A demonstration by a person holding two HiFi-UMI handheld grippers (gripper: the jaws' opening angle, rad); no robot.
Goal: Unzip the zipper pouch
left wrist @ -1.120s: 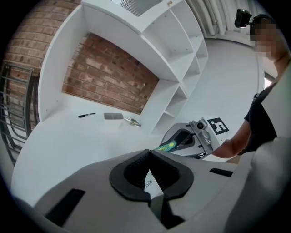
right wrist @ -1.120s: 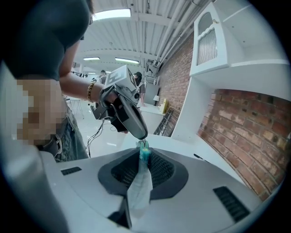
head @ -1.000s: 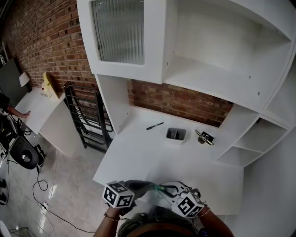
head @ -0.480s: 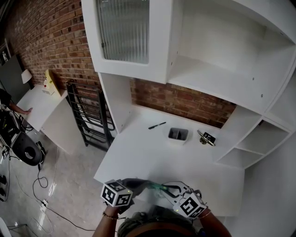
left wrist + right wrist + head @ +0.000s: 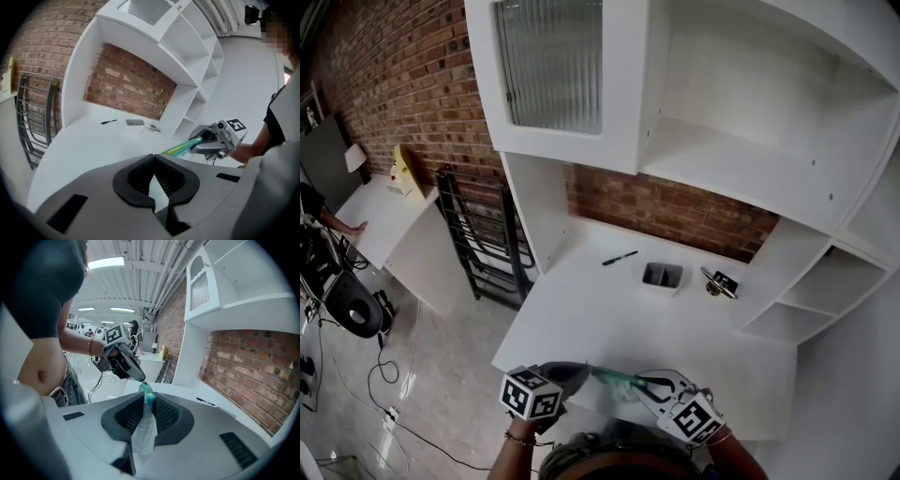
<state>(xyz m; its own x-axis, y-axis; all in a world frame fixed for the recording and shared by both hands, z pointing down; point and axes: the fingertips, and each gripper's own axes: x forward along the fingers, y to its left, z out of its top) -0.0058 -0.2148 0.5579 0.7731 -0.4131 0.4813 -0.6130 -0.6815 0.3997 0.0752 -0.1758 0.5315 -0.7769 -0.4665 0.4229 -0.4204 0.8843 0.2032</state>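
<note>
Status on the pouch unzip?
Left gripper shut on pouch end; right gripper shut on other end. Pouch stretched between them. Pen, tray far back.

Head view, change over the last second. The left gripper [image 5: 584,371] has drawn off toward the picture's left, its marker cube [image 5: 530,395] now further left along the front edge of the desk [image 5: 581,309], while the right gripper [image 5: 642,383] has edged slightly right. The gap between the two has widened, and a longer run of the zipper pouch's [image 5: 614,378] teal zipper band shows stretched between them. The framing itself has also drifted a little.
</note>
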